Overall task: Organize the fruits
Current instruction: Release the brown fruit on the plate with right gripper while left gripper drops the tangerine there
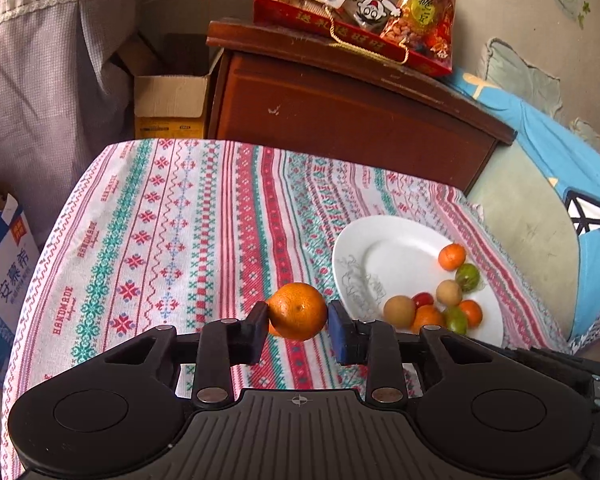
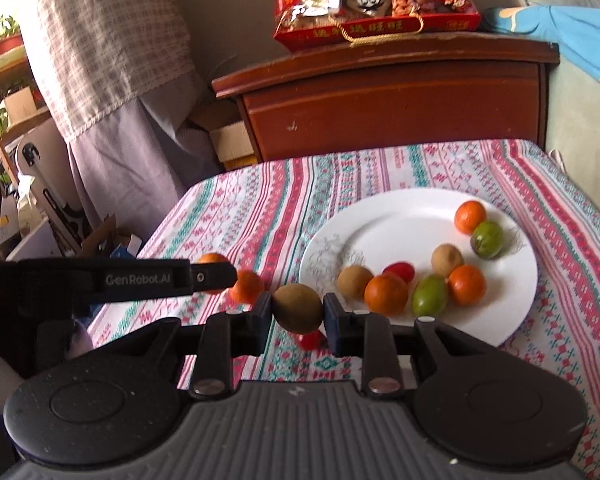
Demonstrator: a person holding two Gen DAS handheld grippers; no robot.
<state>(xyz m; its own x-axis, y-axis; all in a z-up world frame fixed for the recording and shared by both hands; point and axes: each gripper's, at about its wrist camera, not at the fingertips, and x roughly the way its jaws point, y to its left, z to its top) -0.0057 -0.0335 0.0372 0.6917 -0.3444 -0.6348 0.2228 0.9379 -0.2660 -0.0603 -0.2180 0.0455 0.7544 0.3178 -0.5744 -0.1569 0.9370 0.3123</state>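
Note:
My left gripper (image 1: 298, 322) is shut on an orange mandarin (image 1: 298, 311) and holds it above the striped tablecloth, left of the white plate (image 1: 384, 256). My right gripper (image 2: 297, 316) is shut on a brown round fruit (image 2: 297, 307), just left of the plate (image 2: 380, 216). The plate holds several small fruits: orange, green, brown and a red one (image 2: 399, 271). A red fruit (image 2: 310, 339) lies on the cloth under the right gripper. In the right wrist view the left gripper (image 2: 204, 278) shows from the side, with the mandarin (image 2: 246, 286) at its tip.
The table (image 1: 172, 208) wears a red, green and white patterned cloth. A brown wooden cabinet (image 1: 340, 112) stands behind it with a red snack gift bag (image 1: 360, 8) on top. Cardboard boxes (image 1: 168, 104) sit at the left, a blue bedcover (image 1: 560, 148) at the right.

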